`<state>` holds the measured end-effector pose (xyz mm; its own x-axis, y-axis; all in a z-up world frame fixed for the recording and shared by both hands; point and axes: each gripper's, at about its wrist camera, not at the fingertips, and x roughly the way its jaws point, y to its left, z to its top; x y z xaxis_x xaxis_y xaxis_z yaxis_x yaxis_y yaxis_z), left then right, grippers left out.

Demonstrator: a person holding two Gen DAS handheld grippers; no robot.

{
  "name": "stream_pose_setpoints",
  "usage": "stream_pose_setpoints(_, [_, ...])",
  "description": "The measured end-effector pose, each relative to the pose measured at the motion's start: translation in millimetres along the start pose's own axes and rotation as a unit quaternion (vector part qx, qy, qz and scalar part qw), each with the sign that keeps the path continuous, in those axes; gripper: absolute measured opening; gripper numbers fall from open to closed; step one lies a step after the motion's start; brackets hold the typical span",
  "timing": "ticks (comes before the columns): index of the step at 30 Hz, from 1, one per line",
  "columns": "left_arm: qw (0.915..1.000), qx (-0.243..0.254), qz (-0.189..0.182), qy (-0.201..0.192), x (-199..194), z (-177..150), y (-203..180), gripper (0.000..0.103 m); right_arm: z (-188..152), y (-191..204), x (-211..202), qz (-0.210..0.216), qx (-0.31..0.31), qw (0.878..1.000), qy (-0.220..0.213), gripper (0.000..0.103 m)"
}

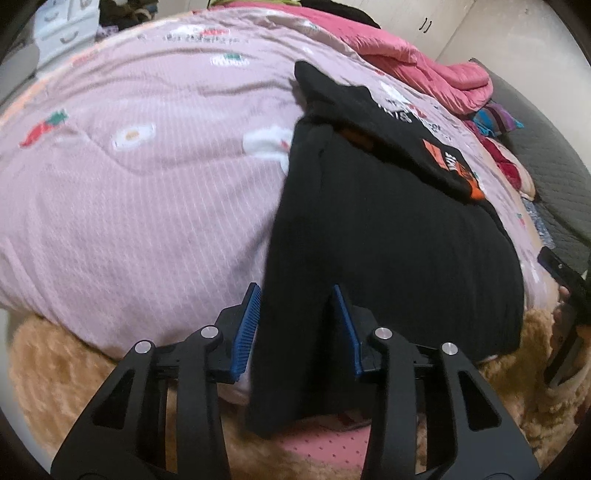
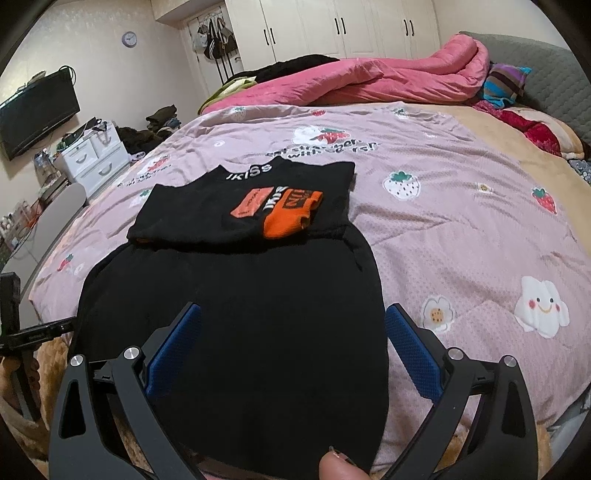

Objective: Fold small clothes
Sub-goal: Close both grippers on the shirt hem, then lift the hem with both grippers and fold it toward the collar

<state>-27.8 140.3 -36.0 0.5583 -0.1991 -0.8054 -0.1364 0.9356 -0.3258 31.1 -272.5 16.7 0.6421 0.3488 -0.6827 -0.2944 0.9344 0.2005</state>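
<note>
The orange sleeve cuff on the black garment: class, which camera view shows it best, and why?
The right wrist view: the orange cuff lies facing the camera, folded onto the black garment, its whole outline visible beside an orange patch. The left wrist view shows it only small, far off and side-on near the garment's far edge.

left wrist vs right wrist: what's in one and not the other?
Left wrist only: the left tongs around the black garment's near-left edge, and tan fleece below the bedspread.

Right wrist only: the right tongs open over the garment's near end, a fingertip, a wall TV, clock and white wardrobes.

Both: the garment, its orange-patched folded part, the pink bedspread and pink quilt.
</note>
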Motion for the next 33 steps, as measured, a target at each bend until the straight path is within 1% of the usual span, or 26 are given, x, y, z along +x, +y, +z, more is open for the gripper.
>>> stream_pose_setpoints(6, [0.9998,0.011,0.004,0.018,3.8,-16.4,-2.0,0.032,-13.5,-2.6,-6.4,0.007,-0.004,1.000,0.027,0.099])
stream_pose_setpoints(11, [0.9995,0.018,0.003,0.026,4.1,-26.0,-6.7,0.032,-31.8,-1.0,-6.9,0.006,-0.032,0.997,0.069,0.099])
stream_pose_setpoints(13, [0.9994,0.019,-0.001,0.029,3.9,-28.7,-8.2,0.032,-38.7,-1.7,-6.9,0.009,-0.033,0.996,0.085,0.099])
stream_pose_setpoints(22, [0.9992,0.025,0.004,0.030,1.2,-32.4,-11.9,0.032,-56.8,-10.9,-7.7,0.028,-0.026,0.990,0.138,0.098])
stream_pose_setpoints(24, [0.9991,0.029,0.010,0.030,2.7,-31.9,-13.5,0.032,-60.3,-11.9,-6.2,0.027,-0.027,0.988,0.151,0.098])
stream_pose_setpoints(28, [0.9991,0.027,0.011,0.029,3.4,-31.4,-12.2,0.032,-66.6,-13.9,-0.3,0.017,-0.030,0.984,0.173,0.097])
stream_pose_setpoints(29, [0.9992,0.026,0.011,0.029,3.4,-31.6,-11.5,0.032,-68.1,-14.7,1.5,0.014,-0.030,0.983,0.178,0.097])
stream_pose_setpoints(30, [0.9992,0.026,0.011,0.029,3.7,-31.3,-11.2,0.032,-69.6,-15.3,4.2,0.008,-0.032,0.983,0.183,0.093])
stream_pose_setpoints(31, [0.9992,0.026,0.012,0.029,3.9,-31.3,-10.6,0.033,-72.5,-15.2,8.0,0.006,-0.036,0.980,0.194,0.082])
stream_pose_setpoints(32, [0.9992,0.026,0.014,0.028,4.0,-31.1,-10.1,0.033,-74.5,-15.1,10.6,0.008,-0.037,0.979,0.200,0.075])
stream_pose_setpoints(33, [0.9992,0.026,0.013,0.028,4.1,-30.6,-9.8,0.033,-78.0,-15.3,14.3,0.011,-0.037,0.977,0.208,0.074])
